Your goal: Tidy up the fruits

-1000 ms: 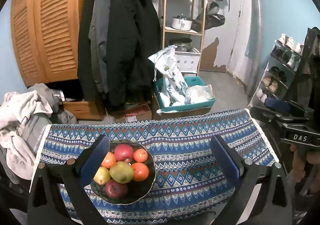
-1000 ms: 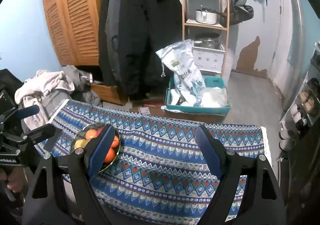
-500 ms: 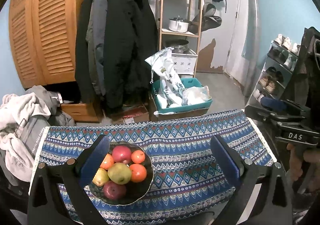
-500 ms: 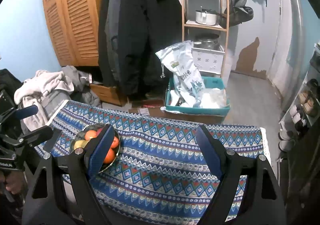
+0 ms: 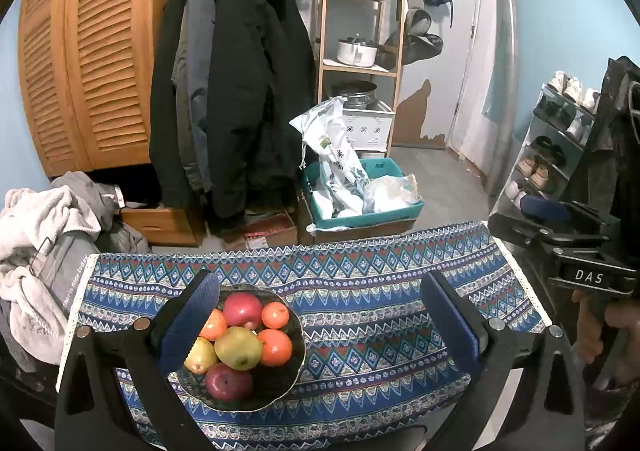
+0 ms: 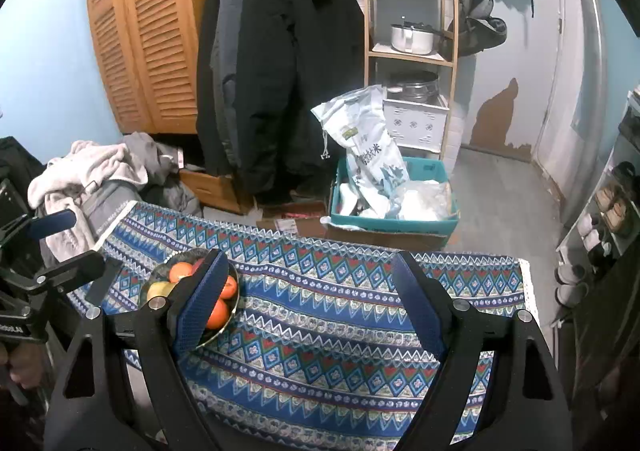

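Note:
A dark bowl [image 5: 286, 381] sits on the left part of a blue patterned tablecloth [image 5: 360, 303]. It holds two red apples [image 5: 242, 309], a green-yellow pear [image 5: 239, 347], a yellow fruit [image 5: 200, 355] and three oranges [image 5: 275, 347]. My left gripper [image 5: 320, 311] is open and empty above the table, its left finger in front of the bowl. My right gripper [image 6: 310, 303] is open and empty; its left finger hides part of the bowl [image 6: 160, 275]. Each gripper shows at the edge of the other's view.
Behind the table hang dark coats [image 5: 240, 91] beside a wooden louvred wardrobe [image 5: 88, 51]. A teal crate [image 5: 360, 203] with bags stands on the floor by a shelf with pots [image 5: 360, 51]. Clothes [image 5: 36, 235] are piled left; a shoe rack [image 5: 560, 139] stands right.
The left wrist view has shifted slightly, so the bowl sits a little lower and closer. The right gripper has barely moved. Both stay open.

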Demonstrator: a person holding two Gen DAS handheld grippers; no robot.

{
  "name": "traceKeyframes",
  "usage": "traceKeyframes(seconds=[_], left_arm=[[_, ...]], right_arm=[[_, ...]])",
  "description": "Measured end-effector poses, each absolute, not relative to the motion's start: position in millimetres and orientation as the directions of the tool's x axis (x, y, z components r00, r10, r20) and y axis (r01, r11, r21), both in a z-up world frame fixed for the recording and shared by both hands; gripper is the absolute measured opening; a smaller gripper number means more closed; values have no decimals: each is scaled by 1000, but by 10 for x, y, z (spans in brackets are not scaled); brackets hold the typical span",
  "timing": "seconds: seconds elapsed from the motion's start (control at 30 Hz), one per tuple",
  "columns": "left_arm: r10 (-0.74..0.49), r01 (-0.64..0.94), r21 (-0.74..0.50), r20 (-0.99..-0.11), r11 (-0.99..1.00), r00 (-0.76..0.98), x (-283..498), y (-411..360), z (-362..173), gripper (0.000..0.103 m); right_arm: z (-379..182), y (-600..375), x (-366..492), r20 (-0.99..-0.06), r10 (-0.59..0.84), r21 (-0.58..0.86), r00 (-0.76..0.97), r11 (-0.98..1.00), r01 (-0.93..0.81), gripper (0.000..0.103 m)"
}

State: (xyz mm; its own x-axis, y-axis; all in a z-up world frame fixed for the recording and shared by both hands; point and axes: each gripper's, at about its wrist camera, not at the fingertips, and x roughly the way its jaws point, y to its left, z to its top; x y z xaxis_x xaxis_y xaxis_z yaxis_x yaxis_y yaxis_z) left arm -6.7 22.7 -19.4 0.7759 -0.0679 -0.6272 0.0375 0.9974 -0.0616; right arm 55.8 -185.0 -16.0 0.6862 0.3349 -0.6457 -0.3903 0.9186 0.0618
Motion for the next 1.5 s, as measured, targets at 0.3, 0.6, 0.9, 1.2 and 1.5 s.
traceKeyframes(seconds=[0.3,0.6,0.9,1.2,1.5], left_arm=[[-57,14,-74,-622,997,781,-66,273,-192,102],[-15,-11,-39,-605,999,796,-102,238,-147,102],[-7,-30,-48,-632,998,775,-70,267,-165,102],[-7,-29,-48,-620,998,784,-85,243,-166,102],[-30,-20,-72,-635,997,772,-82,268,-181,102]], right_arm=[[-153,-1854,548,-646,334,61,686,919,-391,83],[-149,-1862,551,-644,335,61,687,918,-391,83],[-151,-1870,547,-646,335,59,686,918,-393,84],[-146,-1870,545,-645,335,58,687,918,-393,84],[-149,-1864,545,-646,335,59,686,918,-393,84]])
